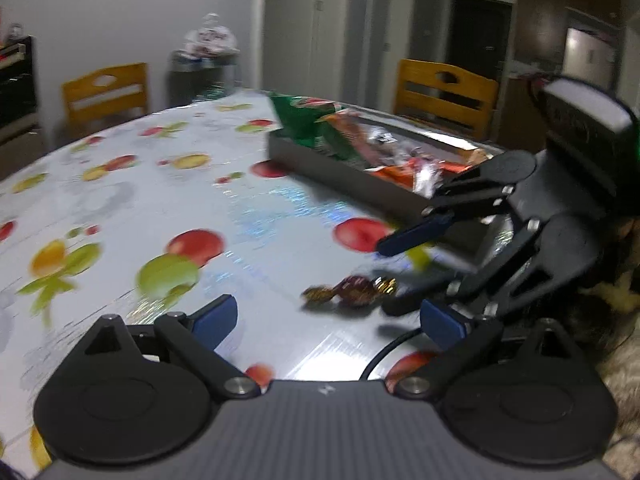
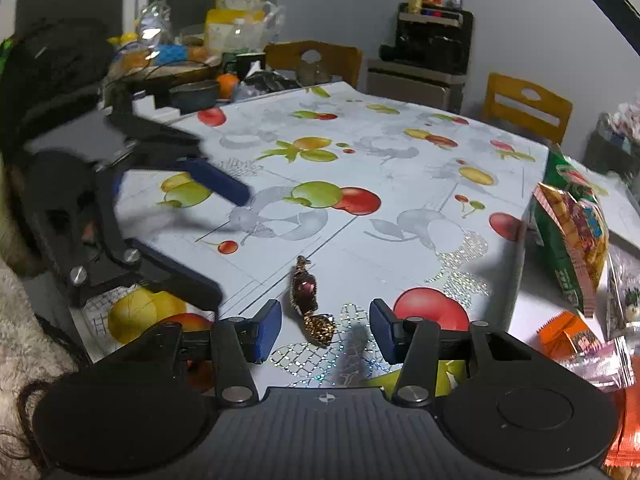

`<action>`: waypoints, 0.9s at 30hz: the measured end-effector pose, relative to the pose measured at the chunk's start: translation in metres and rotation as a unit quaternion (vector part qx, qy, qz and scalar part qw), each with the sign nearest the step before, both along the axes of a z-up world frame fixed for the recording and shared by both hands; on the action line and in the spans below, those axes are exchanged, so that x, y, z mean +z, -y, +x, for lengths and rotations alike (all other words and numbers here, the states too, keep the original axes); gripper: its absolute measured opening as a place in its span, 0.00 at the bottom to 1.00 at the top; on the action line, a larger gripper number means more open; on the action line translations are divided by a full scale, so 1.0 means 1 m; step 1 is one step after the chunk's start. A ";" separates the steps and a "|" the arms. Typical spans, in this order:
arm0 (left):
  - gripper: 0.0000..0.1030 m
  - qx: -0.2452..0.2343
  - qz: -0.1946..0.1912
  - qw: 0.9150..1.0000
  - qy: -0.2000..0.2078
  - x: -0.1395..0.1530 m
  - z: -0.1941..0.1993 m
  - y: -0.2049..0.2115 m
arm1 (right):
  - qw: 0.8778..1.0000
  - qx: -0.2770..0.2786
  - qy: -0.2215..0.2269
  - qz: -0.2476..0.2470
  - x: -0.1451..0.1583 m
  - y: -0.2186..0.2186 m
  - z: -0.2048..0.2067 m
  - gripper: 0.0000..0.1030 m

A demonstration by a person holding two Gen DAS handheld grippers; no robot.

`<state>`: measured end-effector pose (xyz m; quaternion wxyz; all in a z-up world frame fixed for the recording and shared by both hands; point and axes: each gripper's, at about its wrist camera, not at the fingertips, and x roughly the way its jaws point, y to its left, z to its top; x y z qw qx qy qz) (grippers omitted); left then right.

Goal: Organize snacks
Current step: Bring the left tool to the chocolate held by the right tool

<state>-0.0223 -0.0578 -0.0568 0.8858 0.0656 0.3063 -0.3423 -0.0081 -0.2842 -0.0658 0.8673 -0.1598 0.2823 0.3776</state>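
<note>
Fruit-printed glossy oilcloth covers the worktop (image 2: 400, 168), which stands in a dim dining room with yellow wooden chairs (image 2: 526, 106) along its far edge and a cluttered heap of bags and bowls at the far left corner.

Left to right in the right wrist view: the left gripper (image 2: 192, 236) reaches in from the left, blurred, its jaws spread with nothing between them. Next lies the wrapped candy (image 2: 307, 298), flat on the worktop, between and just ahead of the blue pads of the right gripper (image 2: 326, 330). These jaws are also spread; neither pad touches the wrapper. At the right edge sits the metal tray (image 1: 344, 168), filled with snack packets (image 2: 572, 232), among them a green bag.

Handling, as a judgement: the candy is light and small, with a firm centre and crinkly foil twists at both ends. The foil is likely slippery on the oilcloth. Grip across the dark centre body, not the twisted ends, which would crush or slide out.
</note>
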 end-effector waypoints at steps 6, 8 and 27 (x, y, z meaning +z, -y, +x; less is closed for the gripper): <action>0.90 -0.030 -0.034 0.999 -0.013 0.000 0.029 0.014 | 1.000 0.014 0.021 -0.008 -0.006 -0.006 -0.003 0.35; 0.82 -0.040 -0.037 0.998 -0.019 -0.004 0.037 0.017 | 0.999 0.017 0.025 -0.013 -0.007 -0.007 -0.002 0.23; 0.15 -0.096 -0.034 0.995 -0.018 -0.014 0.044 0.011 | 1.000 0.017 0.026 0.000 -0.009 0.006 0.001 0.14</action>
